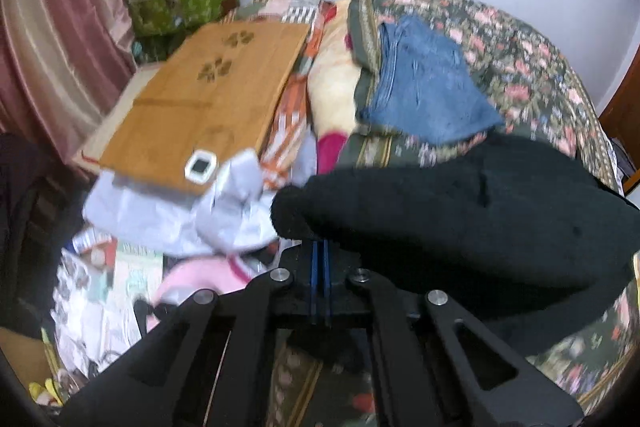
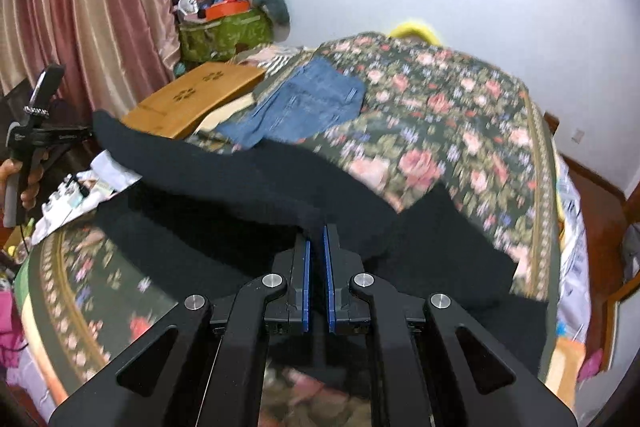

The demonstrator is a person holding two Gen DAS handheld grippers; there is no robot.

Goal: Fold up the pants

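on the bed (image 2: 472, 115), over its floral spread, black pants (image 2: 256, 183) hang stretched between the two grippers. the left gripper (image 1: 320, 245) has its jaws pressed together on an edge of the dark cloth, blue pads almost touching, and the fabric bulges up and to the right of the fingers in the left wrist view, hiding part of the spread beyond. the right gripper (image 2: 316, 231) grips the pants too — its jaws stand narrow with the cloth's edge running into the slim gap at the tips. from the right wrist view the pants run as a dark band leftward to where a hand (image 2: 24, 183) holds the other gripper's handle at the far left edge, and more black cloth lies on the spread below and to the right of the fingers.

further back on the bed lies a folded blue denim piece (image 1: 424, 87), apart from the pants. left of it a wooden board (image 1: 208, 99) with paw-print cutouts lies tilted, a small white-framed device (image 1: 201, 166) on its near end. a green bag (image 2: 224, 35) stuffed with things sits by the pink curtain (image 2: 88, 7) — much of both views is motion-blurred.
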